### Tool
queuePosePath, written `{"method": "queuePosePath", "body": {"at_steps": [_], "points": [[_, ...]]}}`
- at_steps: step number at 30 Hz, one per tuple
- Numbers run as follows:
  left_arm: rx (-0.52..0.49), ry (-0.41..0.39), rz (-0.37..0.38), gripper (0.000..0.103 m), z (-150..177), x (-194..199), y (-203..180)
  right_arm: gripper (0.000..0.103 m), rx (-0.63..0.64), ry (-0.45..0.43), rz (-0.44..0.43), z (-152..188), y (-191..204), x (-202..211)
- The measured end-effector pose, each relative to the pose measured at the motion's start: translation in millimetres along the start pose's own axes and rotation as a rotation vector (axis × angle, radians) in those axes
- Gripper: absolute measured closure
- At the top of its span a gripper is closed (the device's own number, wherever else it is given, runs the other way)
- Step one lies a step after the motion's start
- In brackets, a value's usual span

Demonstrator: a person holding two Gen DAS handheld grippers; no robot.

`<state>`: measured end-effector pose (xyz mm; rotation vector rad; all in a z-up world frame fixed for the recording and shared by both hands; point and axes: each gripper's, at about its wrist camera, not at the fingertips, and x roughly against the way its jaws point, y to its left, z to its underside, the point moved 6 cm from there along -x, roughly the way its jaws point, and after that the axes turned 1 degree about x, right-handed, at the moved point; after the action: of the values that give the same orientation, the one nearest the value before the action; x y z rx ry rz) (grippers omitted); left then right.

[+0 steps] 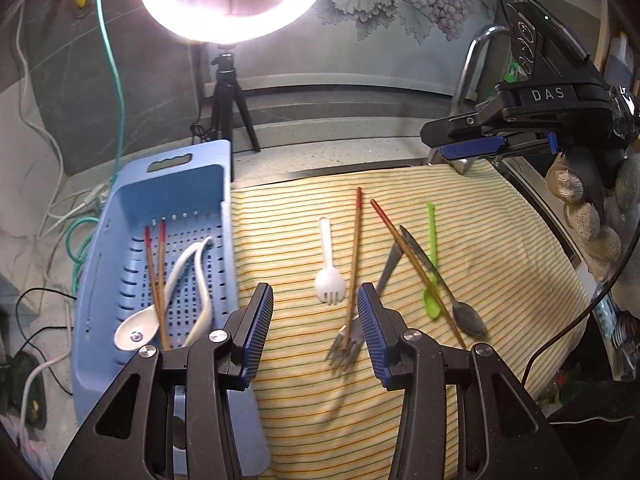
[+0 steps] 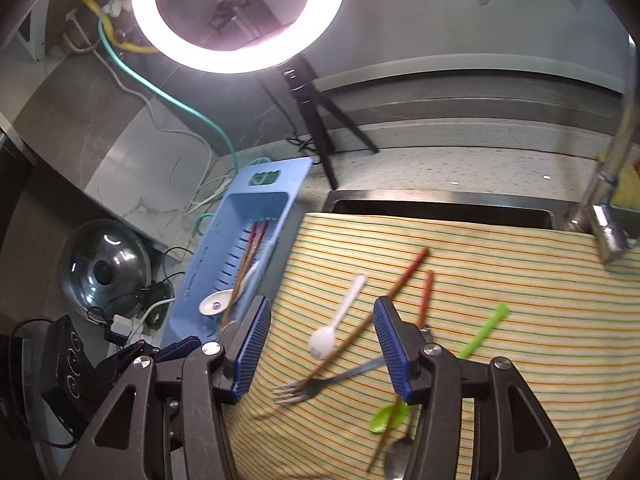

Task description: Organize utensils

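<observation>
i had both tongs, left (image 1: 316, 312) and right (image 2: 320, 344), apart and empty above the striped cloth (image 1: 480, 232), so next i judged a grab of the white spork (image 1: 329, 280) for the blue basket (image 1: 100, 280).

We take this for a home kitchen, our view showing a steel sink (image 2: 440, 210) set in a speckled bench (image 2: 420, 172), a chrome faucet (image 2: 612, 184), a pot lid (image 2: 105, 270), a blue utensil drainer basket (image 1: 100, 248), a tiled wall.
</observation>
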<state>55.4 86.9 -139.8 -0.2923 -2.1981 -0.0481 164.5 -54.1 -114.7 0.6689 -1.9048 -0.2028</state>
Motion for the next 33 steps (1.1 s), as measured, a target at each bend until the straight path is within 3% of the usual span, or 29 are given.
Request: {"method": "queuePosePath", "body": {"at_steps": [7, 12, 18, 21, 30, 33], "points": [[-0.039, 0.021, 0.029, 0.06, 6.4, -11.0, -22.7, 0.053, 0.003, 0.024, 0.103, 18.4, -36.8, 12.9], [-0.042, 0.04, 0.049, 0.06, 14.9, -19.9, -34.9, 0.053, -0.008, 0.059, 0.129, 36.8, -54.1, 12.6], [-0.035, 0.061, 0.064, 0.061, 23.6, -27.8, -42.5, 0.054, -0.055, 0.1, 0.13, 59.2, -72.6, 1.8], [-0.041, 0.068, 0.072, 0.068, 25.7, -29.3, -45.7, 0.055, -0.093, 0.122, 0.121, 66.9, -81.5, -5.3], [-0.049, 0.099, 0.106, 0.08, 29.5, -37.9, -55.2, 0.072, -0.139, 0.187, 0.075, 83.6, -83.1, -28.1], [-0.049, 0.113, 0.118, 0.082, 28.7, -43.3, -60.1, 0.074, -0.135, 0.205, 0.068, 87.8, -80.6, -36.3]]}}
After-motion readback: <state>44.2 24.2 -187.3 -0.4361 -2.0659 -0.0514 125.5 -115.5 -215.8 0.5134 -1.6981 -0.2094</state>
